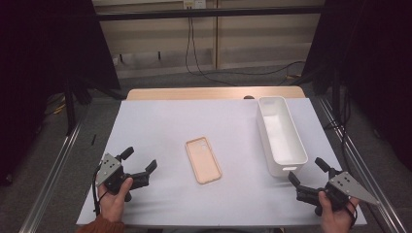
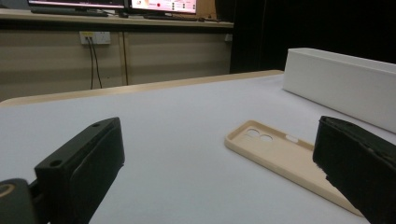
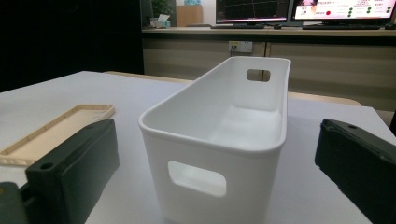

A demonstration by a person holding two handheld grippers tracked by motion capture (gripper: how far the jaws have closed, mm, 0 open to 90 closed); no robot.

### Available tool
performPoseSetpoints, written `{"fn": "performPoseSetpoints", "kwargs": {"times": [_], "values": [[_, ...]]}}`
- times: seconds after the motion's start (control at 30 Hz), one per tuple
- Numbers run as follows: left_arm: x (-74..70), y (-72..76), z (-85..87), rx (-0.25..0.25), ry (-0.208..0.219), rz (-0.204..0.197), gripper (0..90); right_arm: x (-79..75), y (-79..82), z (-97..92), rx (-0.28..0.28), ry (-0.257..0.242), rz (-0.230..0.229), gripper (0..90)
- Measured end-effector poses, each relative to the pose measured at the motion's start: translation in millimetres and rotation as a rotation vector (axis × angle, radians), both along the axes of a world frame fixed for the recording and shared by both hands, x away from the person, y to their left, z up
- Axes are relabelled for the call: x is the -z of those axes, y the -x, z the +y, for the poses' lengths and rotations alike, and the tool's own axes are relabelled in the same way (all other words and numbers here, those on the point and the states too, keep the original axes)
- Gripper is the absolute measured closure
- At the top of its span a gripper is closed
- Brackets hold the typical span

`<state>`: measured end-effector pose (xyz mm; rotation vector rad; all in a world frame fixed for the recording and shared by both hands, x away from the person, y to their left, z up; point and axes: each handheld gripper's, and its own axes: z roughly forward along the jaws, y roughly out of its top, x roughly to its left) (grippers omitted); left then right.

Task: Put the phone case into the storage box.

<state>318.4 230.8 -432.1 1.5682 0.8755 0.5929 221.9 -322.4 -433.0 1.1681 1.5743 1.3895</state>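
In the left gripper view the right jaw covers the phone case's (image 2: 275,151) near end, and the white bin (image 2: 341,84) runs off the right edge; the monitors above are perhaps too blurred to read.

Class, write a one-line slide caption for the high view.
Open left gripper and right gripper flank a phone case and white bin on the table.

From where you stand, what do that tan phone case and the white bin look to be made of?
Phone case: probably soft plastic or silicone, matte tan, with a thin raised rim and moulded camera holes. White bin: likely rigid moulded plastic, smooth with a faint sheen, rounded lip and cut-out handles.
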Motion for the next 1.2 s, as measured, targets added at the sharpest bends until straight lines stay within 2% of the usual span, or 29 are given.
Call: {"fn": "performPoseSetpoints", "kwargs": {"times": [0.07,0.33,0.5,0.6,0.97,1.13,1.2], "values": [[-0.1,-0.5,-0.4,0.002,-0.014,0.001,2.2,0.2,0.0,-0.6,-0.001,0.000,0.000,0.0],[-1.8,1.5,-5.2,0.017,-0.007,0.007,2.1,0.5,0.7,-1.9,0.006,-0.007,-0.002,0.0],[-4.1,2.5,-9.5,0.043,-0.019,0.005,2.1,0.6,0.9,-1.5,0.007,-0.005,-0.002,0.0],[-5.5,1.8,-14.6,0.077,-0.023,0.017,2.0,0.8,0.3,-1.0,0.008,-0.004,0.000,0.0],[-9.6,-0.8,-28.0,0.120,-0.043,0.012,2.3,1.1,-0.9,-0.3,-0.006,-0.009,0.000,0.0],[-9.6,-3.8,-38.4,0.173,-0.036,0.025,2.7,1.0,-1.2,1.1,-0.012,-0.008,0.002,0.0],[-10.0,-5.4,-42.1,0.203,-0.020,0.037,3.7,1.0,-1.1,1.8,-0.013,-0.009,0.003,0.0]]}}
